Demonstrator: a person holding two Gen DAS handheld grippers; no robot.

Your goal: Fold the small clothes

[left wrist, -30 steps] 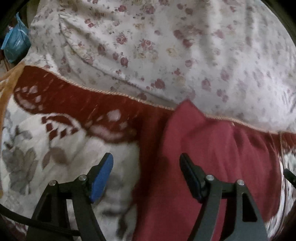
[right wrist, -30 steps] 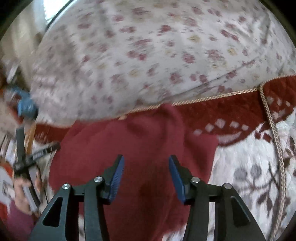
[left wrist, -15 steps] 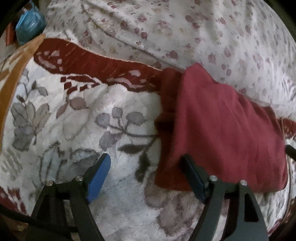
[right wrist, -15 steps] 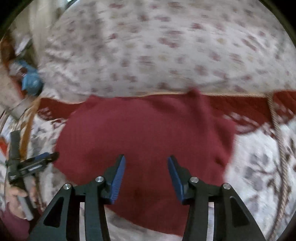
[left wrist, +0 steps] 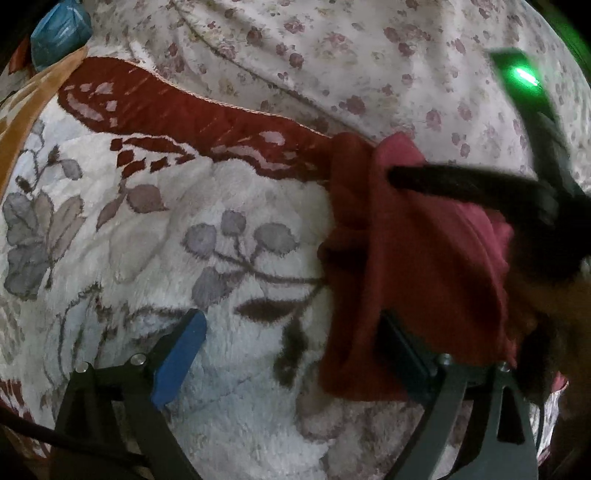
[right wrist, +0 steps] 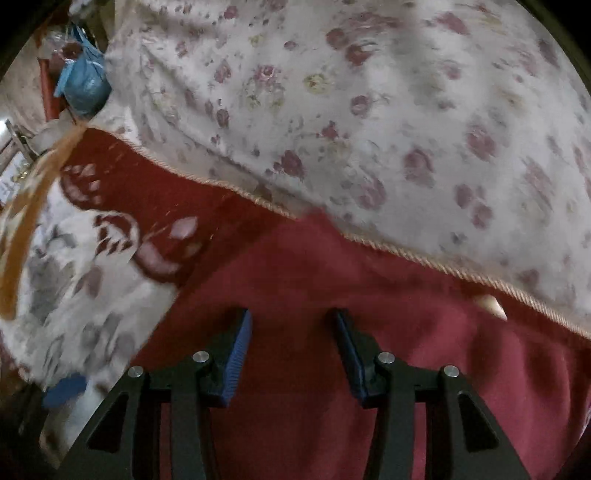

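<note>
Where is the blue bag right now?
The blue bag sits at the far top left in both views, past the corner of the red-bordered blanket and left of the flowered sheet.

Counts: one of each cloth thing; two grippers

One dark red garment [left wrist: 424,266], centre right in the left wrist view; one plush flowered blanket [left wrist: 229,387] across the lower left; one rose-print sheet [left wrist: 332,48] along the top; one blue bag [left wrist: 59,31] at upper left; two grippers: left gripper [left wrist: 291,354], right gripper [right wrist: 291,356]
</note>
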